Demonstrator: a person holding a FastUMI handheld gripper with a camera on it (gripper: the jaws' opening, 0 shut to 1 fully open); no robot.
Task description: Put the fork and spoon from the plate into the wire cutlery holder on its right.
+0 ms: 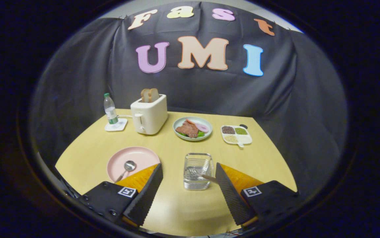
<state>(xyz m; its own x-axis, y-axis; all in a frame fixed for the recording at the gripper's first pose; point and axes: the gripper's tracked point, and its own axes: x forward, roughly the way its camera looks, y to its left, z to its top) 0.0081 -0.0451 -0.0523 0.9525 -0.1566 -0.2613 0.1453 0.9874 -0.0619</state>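
The gripper [189,172] hangs over the desk's [163,205] near edge, its jaws spread wide and gripping nothing. The holder [197,171] stands between the fingertips, with the fork [199,174] already in it, tines in and handle leaning out toward the right finger. The spoon [127,168] still lies on the plate [145,155] just left of the holder, toward the near left corner.

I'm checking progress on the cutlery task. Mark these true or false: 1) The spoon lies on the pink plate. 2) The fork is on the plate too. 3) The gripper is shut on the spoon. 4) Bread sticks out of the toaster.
1) True: the spoon lies on the pink plate.
2) False: the fork rests in the wire cutlery holder.
3) False: the gripper is open, holding nothing.
4) True: bread stands in the toaster.
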